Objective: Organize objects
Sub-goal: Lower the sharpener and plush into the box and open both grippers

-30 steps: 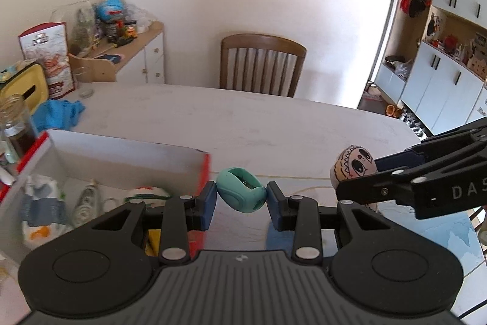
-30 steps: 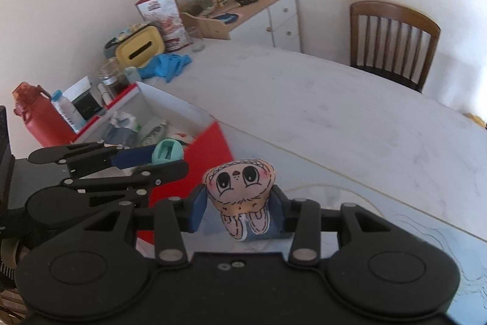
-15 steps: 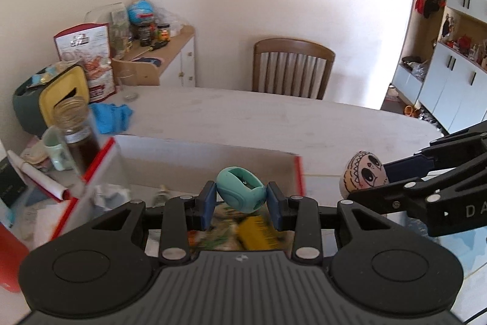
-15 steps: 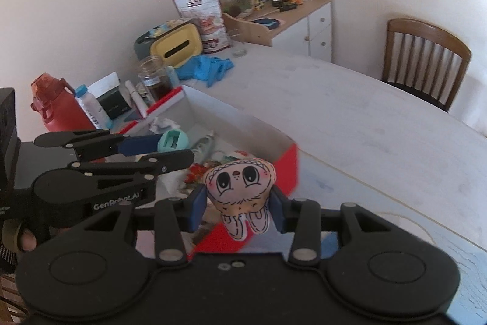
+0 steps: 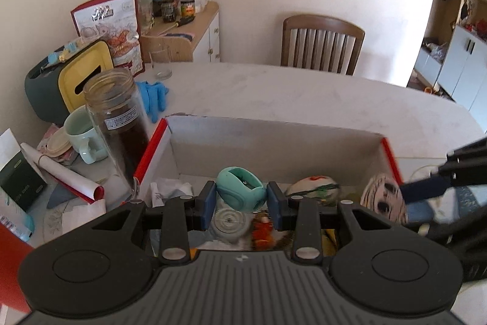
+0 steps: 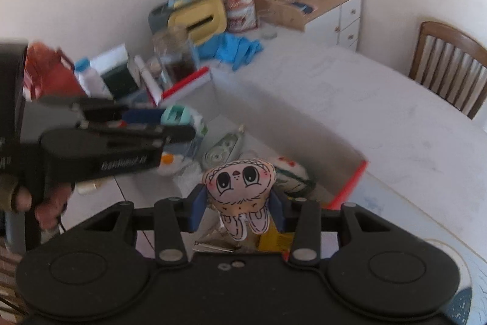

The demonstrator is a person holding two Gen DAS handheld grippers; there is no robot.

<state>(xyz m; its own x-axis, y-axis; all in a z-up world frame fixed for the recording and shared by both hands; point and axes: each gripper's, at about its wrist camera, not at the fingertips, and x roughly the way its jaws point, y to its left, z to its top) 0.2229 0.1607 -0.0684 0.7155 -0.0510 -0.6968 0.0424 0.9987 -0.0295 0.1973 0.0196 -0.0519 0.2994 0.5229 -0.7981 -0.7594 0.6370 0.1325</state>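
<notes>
My left gripper [image 5: 242,204] is shut on a teal rubbery ring-shaped thing [image 5: 240,191] and hangs over the open red-edged cardboard box [image 5: 274,139]. A pale pink plush toy with a drawn face [image 6: 239,188] sits squeezed in my right gripper [image 6: 239,210], which is shut on it above the same box [image 6: 350,185]. From the left wrist view the plush [image 5: 383,198] and the right gripper's blue pad show at the right. In the right wrist view the left gripper [image 6: 170,124] with the teal thing [image 6: 176,114] is at the left. Several small items lie inside the box.
A glass jar of dark liquid [image 5: 117,118], a pale green mug [image 5: 80,136], a yellow tissue box [image 5: 82,75] and blue gloves [image 5: 153,96] crowd the table left of the box. A wooden chair [image 5: 322,43] stands behind the table. A hand [image 6: 36,203] holds the left gripper.
Both grippers have moved left and a little down with their loads, from beside the box to over its inside. The box now fills the lower middle of both views.
</notes>
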